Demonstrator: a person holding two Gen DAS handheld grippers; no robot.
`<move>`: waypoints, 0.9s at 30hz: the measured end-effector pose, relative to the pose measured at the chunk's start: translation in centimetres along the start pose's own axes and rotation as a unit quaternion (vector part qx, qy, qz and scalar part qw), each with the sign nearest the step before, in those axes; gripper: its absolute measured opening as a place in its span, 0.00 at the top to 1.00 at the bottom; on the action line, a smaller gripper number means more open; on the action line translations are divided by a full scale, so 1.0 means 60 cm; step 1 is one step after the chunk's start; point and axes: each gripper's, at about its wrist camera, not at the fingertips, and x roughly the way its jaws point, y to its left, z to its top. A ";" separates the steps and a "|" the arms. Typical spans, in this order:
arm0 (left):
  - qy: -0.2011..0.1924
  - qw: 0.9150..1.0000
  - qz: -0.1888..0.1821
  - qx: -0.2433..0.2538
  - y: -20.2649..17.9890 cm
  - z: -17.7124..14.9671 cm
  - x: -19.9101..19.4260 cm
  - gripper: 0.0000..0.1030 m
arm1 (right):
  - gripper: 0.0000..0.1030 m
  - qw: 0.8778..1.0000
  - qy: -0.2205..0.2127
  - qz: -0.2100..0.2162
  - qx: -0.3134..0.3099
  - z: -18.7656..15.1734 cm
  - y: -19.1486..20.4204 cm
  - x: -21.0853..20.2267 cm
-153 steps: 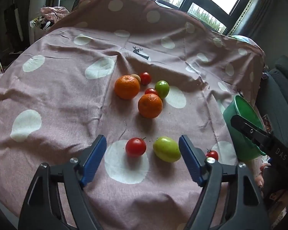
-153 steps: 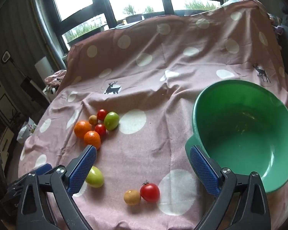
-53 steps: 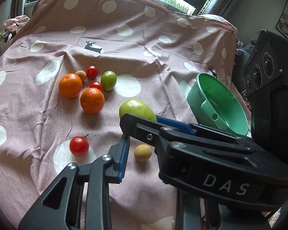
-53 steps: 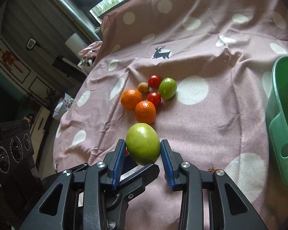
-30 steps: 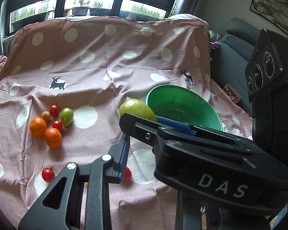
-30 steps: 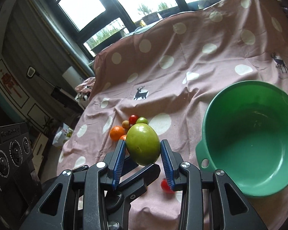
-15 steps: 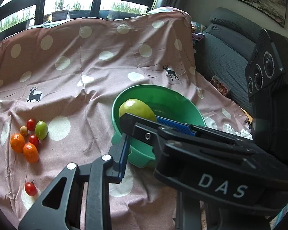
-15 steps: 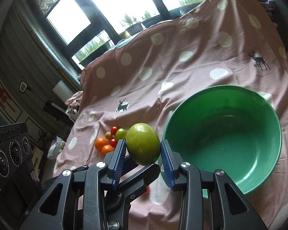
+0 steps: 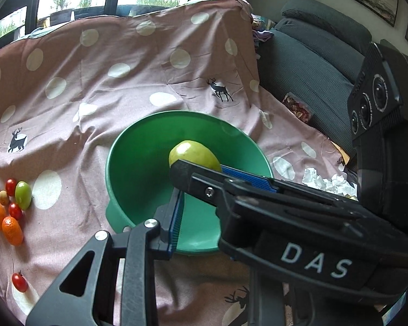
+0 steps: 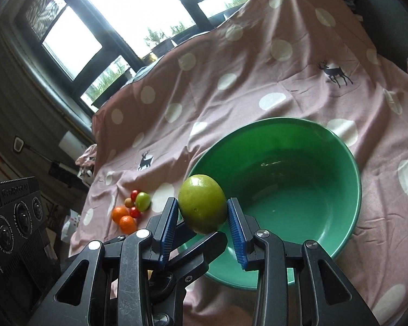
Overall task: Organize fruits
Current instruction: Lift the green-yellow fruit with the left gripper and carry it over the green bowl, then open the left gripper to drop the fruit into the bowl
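Observation:
My right gripper point(image 10: 201, 214) is shut on a large green fruit point(image 10: 202, 203) and holds it above the near left rim of the green bowl point(image 10: 326, 146). The same fruit point(image 9: 193, 156) shows in the left wrist view, over the bowl point(image 9: 138, 141), with the right gripper's arm crossing in front. Of my left gripper only one blue-padded finger point(image 9: 175, 217) shows, at the bowl's near rim; its other finger is hidden behind the right gripper. The bowl is empty inside.
Several fruits lie in a cluster at the left of the pink dotted cloth: two oranges point(image 9: 12, 231), small red tomatoes point(image 9: 11, 186), a green fruit point(image 9: 23, 191). A lone red tomato point(image 9: 19, 282) lies nearer. A dark sofa point(image 9: 312, 62) stands at the right.
Both grippers have swung right and closer to the bowl. The green fruit, still clamped in the right gripper, now hangs over the bowl's rim.

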 end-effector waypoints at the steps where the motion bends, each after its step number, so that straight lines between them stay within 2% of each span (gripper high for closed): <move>1: 0.003 1.000 -0.003 0.001 -0.002 0.001 0.006 0.75 | 0.62 1.000 0.001 -0.004 0.004 0.000 -0.005 0.000; 12: 0.033 0.999 -0.036 0.004 -0.022 0.006 0.059 0.75 | 0.62 0.998 0.013 -0.040 0.041 0.005 -0.060 0.002; 27: 0.063 0.996 -0.067 -0.013 -0.026 -0.001 0.097 0.75 | 0.62 0.994 0.039 -0.080 0.061 0.004 -0.087 0.013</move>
